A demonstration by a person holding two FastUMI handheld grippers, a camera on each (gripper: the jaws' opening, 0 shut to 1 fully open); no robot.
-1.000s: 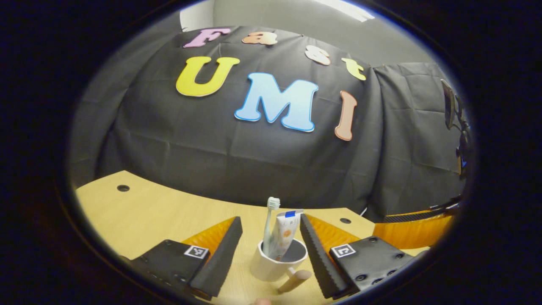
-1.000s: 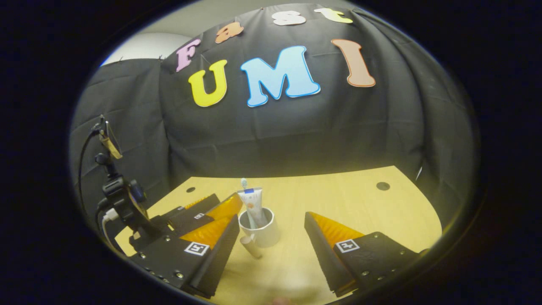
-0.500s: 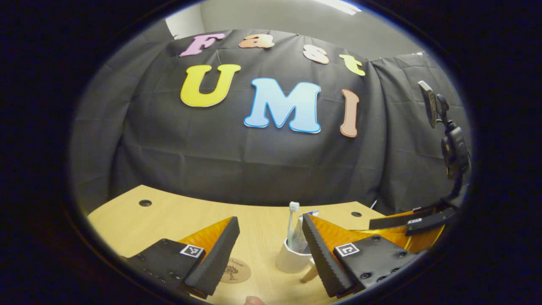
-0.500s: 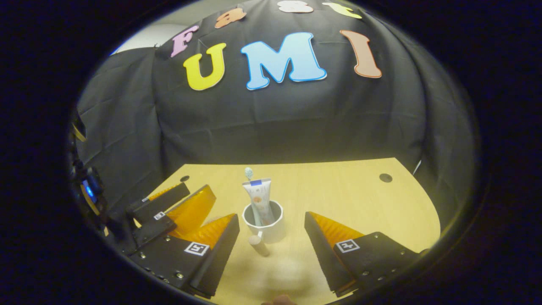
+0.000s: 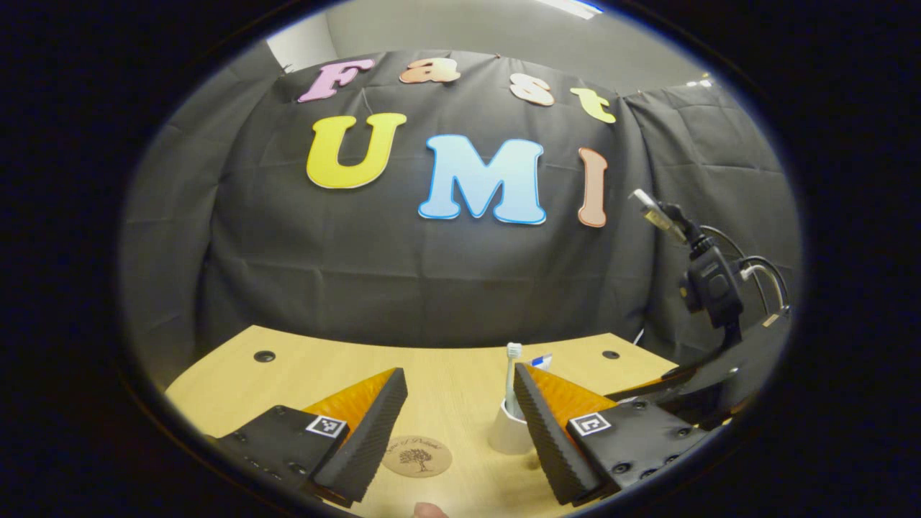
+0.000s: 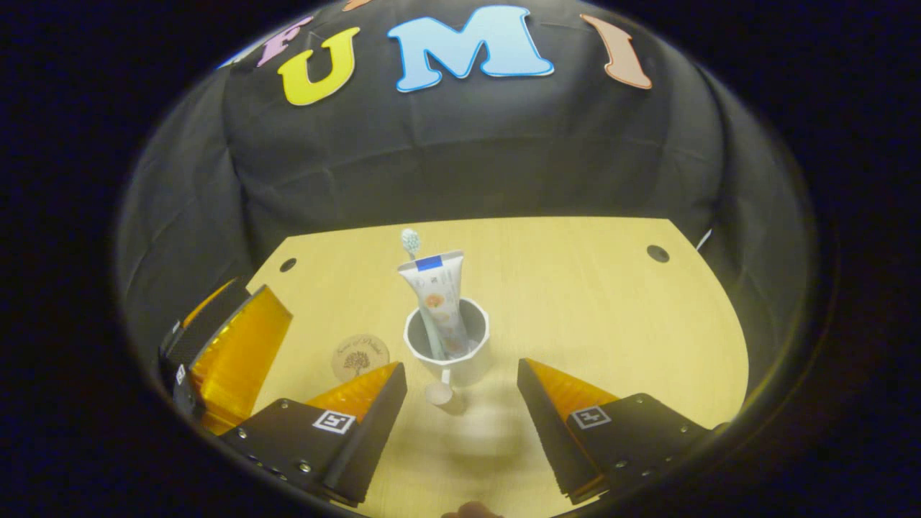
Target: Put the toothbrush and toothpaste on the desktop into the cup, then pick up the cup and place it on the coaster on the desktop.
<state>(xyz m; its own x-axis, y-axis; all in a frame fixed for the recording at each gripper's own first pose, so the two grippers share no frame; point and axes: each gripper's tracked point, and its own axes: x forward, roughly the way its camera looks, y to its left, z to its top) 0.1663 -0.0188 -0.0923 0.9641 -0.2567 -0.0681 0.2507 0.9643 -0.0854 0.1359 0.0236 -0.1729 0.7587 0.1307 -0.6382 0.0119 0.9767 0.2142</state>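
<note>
Pale wooden desk [image 6: 575,302] carries a white cup [image 6: 447,345] holding the toothbrush [image 6: 411,242] and toothpaste tube [image 6: 437,302], just beside the round coaster [image 6: 360,357]. Right gripper [image 6: 460,403] hovers near the cup's handle, fingers spread, grasping nothing. Left gripper [image 5: 460,424] is likewise released, the coaster between its fingers.

A pale wooden desk [image 6: 575,302] with round cable holes [image 6: 657,253] at 1 and 10 o'clock meets creased black cloth [image 6: 468,151]; grey wall [image 5: 460,25] at 12 o'clock.
</note>
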